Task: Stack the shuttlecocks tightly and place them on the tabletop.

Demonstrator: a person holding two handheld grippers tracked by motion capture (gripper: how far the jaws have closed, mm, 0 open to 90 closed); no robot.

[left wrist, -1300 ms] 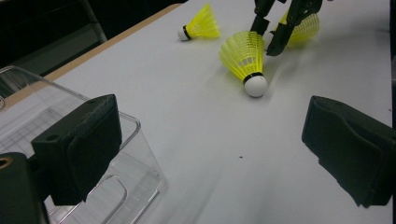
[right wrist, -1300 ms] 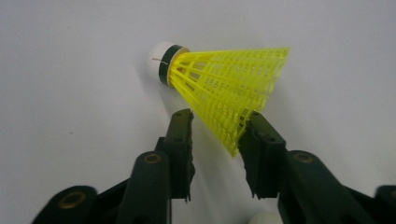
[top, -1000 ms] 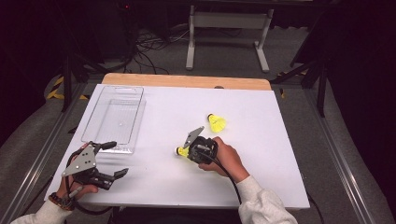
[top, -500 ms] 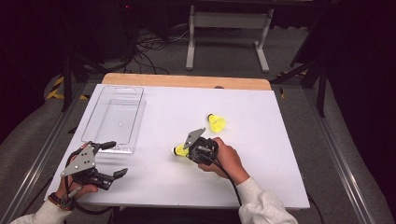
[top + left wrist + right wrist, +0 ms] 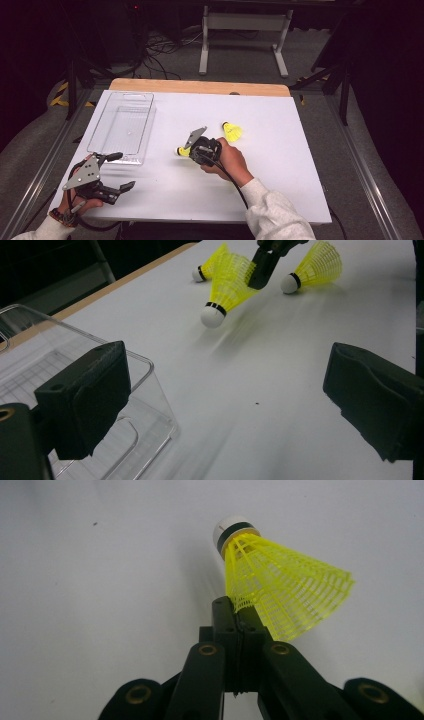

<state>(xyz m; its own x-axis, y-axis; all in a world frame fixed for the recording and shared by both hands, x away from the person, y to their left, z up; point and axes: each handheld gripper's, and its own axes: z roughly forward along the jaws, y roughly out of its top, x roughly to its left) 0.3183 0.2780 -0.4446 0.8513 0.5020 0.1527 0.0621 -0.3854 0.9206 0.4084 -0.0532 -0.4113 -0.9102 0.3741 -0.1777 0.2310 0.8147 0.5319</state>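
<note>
Two grippers work over the white desk [image 5: 280, 165]. Nearest, at the front left corner, the left gripper [image 5: 116, 171] sits low in the person's hand with its jaws spread wide and nothing between them; in its own view the two black pads stand far apart, one in front of the near corner of the clear bin [image 5: 100, 405], the other over bare desk. Further in, near the middle of the desk, the right gripper [image 5: 186, 148] has its jaws clenched on the skirt edge of a yellow shuttlecock [image 5: 280, 590]. In the right gripper view the jaws meet flat with the mesh rim pinched between their tips, the white cork pointing away from them. From the left gripper view this shuttlecock [image 5: 225, 290] hangs tilted, cork downward and toward the bin, seemingly just clear of the desk. Beyond it two more shuttlecocks [image 5: 312, 267] lie on the desk, near each other. The bin [image 5: 122, 125] lies along the far left side, well apart from the held shuttlecock.
</note>
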